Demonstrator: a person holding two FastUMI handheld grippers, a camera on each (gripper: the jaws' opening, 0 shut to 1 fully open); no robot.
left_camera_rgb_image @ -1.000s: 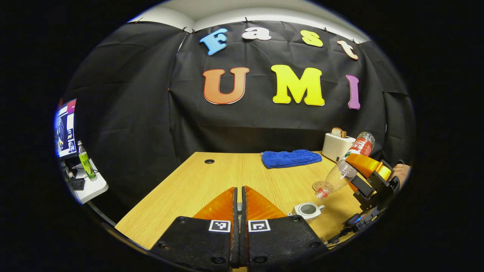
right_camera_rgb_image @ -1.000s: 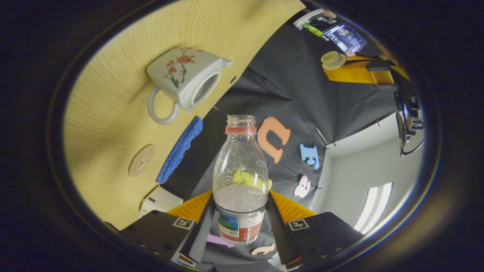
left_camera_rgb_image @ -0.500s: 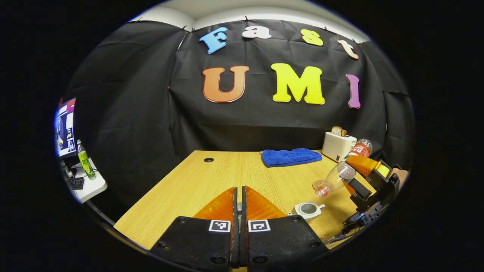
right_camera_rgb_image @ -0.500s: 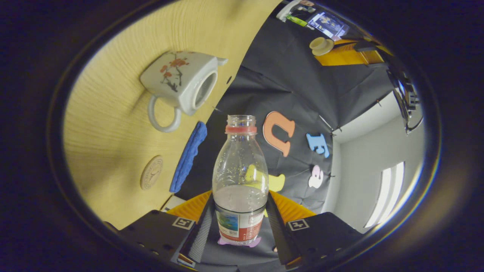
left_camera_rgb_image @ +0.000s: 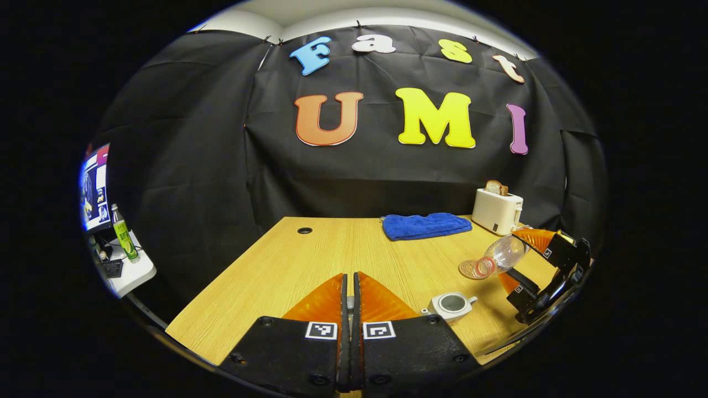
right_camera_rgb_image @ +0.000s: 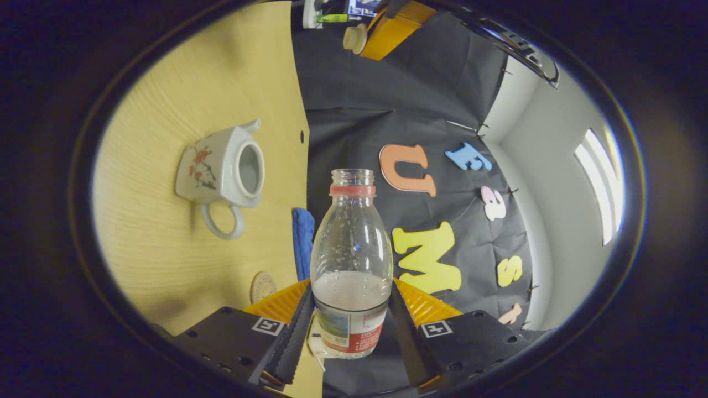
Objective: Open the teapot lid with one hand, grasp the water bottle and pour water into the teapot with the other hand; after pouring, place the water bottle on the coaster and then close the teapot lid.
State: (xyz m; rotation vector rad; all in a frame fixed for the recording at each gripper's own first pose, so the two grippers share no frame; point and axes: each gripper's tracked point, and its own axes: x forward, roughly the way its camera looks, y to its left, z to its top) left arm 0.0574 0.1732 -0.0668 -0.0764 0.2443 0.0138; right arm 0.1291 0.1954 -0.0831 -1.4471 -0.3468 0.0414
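Right gripper [right_camera_rgb_image: 350, 326] clamps the water bottle [right_camera_rgb_image: 352, 265], long axis near horizontal, mouth just above the coaster [left_camera_rgb_image: 469, 270]. Coaster lies beyond the open teapot [left_camera_rgb_image: 451, 305] on the worktop [left_camera_rgb_image: 310, 260]. Left gripper [left_camera_rgb_image: 348, 309] pinches the lid [right_camera_rgb_image: 354, 38], raised well apart.

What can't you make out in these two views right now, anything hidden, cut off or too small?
- Teapot lid: in the right gripper view it sits at the top edge, small; the left gripper's fingers look closed in its own view, which hides the lid.
- Water level in the teapot: opening too small and dim in both views.
- Coaster: partly cut off by the right gripper body.
- Water bottle base: hidden between the fingers.
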